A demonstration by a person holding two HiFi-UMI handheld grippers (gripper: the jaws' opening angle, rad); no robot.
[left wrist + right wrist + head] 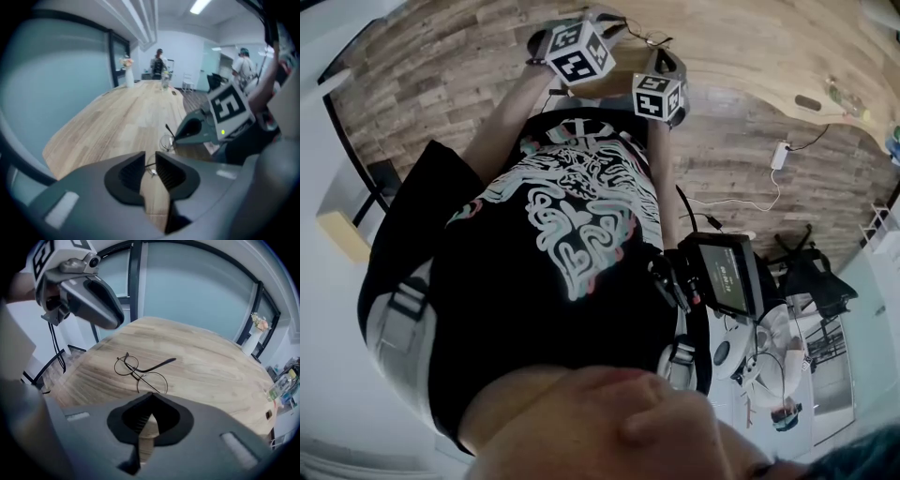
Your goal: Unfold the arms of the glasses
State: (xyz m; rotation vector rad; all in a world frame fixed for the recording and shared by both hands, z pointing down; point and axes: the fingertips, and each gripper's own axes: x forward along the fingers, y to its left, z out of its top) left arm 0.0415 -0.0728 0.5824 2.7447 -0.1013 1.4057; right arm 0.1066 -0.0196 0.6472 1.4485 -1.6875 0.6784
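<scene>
We are holding our left gripper [150,157] with jaws narrowly parted, gripping nothing, just above the glasses [137,376]. These are lying flat near the table's [211,371] near edge, one arm sticking out rightward. Bare wood is stretching beyond toward a vase [253,344] at the far end. Our right gripper [150,395] is hovering clenched, empty.

The head view looks steeply down the person's shirt [581,225]. Both gripper views look low across the counter [211,366], sharing the glasses [140,372].
</scene>
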